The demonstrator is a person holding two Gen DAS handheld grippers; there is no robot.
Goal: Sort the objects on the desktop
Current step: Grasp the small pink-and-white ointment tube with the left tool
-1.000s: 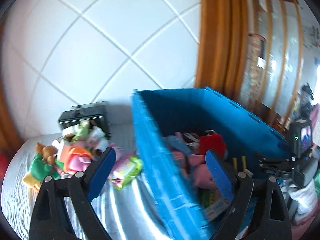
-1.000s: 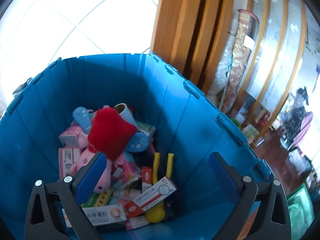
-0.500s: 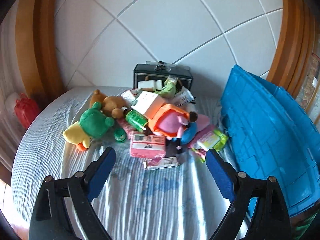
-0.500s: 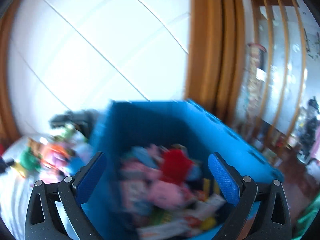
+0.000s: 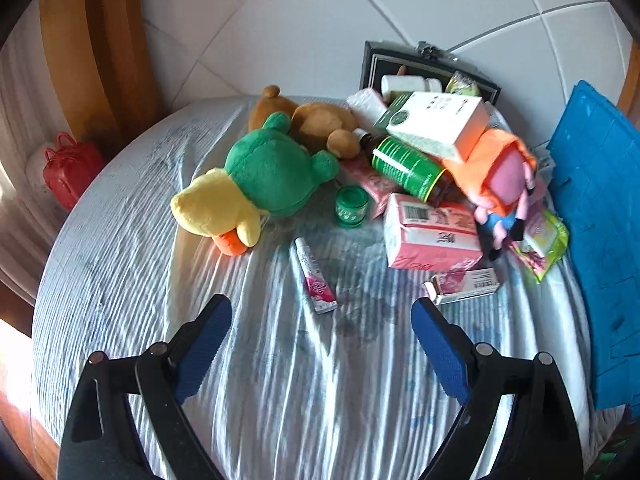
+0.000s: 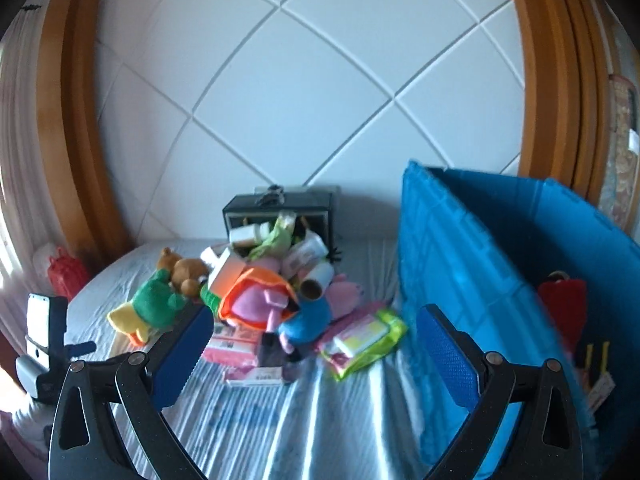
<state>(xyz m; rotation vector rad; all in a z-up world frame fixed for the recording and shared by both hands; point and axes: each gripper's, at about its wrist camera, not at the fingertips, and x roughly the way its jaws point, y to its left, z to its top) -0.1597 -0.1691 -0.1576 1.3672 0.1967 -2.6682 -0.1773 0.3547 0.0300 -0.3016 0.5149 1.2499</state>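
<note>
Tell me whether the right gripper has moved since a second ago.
Yes. The right gripper has swung left, out of the blue bin, which now sits at the right of its view; the toy pile lies ahead.

A: Bright daylight comes in from the left; it burns out the edge left of the red bag (image 5: 71,168) and streaks across the striped sheet (image 5: 320,400).

B: The right-wrist view is softer. The blue bin (image 6: 500,280) smears along its near edge, and glare whitens the sheet just left of it.

A: Both views bow hard at the rim, with black corners. The plush duck (image 5: 256,184) is sharp and throws a short shadow to its right.
</note>
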